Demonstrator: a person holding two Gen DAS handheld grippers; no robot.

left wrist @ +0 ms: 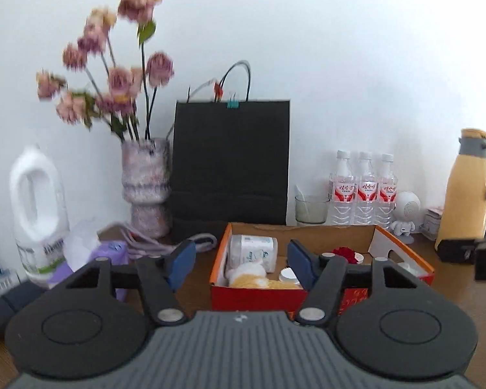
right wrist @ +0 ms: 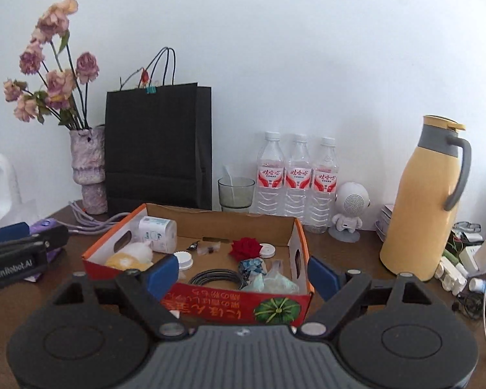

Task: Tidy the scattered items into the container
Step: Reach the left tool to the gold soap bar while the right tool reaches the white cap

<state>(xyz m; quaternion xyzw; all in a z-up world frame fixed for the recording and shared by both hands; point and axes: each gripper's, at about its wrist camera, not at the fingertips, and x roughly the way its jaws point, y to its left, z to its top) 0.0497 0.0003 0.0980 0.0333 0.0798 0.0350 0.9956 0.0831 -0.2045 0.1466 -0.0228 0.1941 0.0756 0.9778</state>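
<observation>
1. Box (right wrist: 210, 295) on the table, straight ahead of the right gripper (right wrist: 243, 274) and just below its open jaws; nothing held between them.
2. Already inside the box: tissue pack (right wrist: 157, 233), red flower (right wrist: 245, 249), coiled cable (right wrist: 218, 279), white cap (right wrist: 183, 261), yellow plush (right wrist: 129, 257).
3. Left gripper (left wrist: 239, 262) also facing the box, jaws apart and empty, its right finger in front of the box's near wall.
4. Seems a moment between drops: both grippers free, next item to be chosen.
5. Still loose to the right of the right gripper: white tube (right wrist: 484, 284) and small white packs (right wrist: 452, 274); to the left, a purple pack (right wrist: 43, 227).
6. Better to approach low and straight, close firmly on the narrow side, lift clear of the box wall before release.
7. Beyond the box, not to be touched: black bag (right wrist: 155, 149), vase (right wrist: 87, 165), glass (right wrist: 236, 193), bottles (right wrist: 296, 178), yellow jug (right wrist: 424, 201).
</observation>
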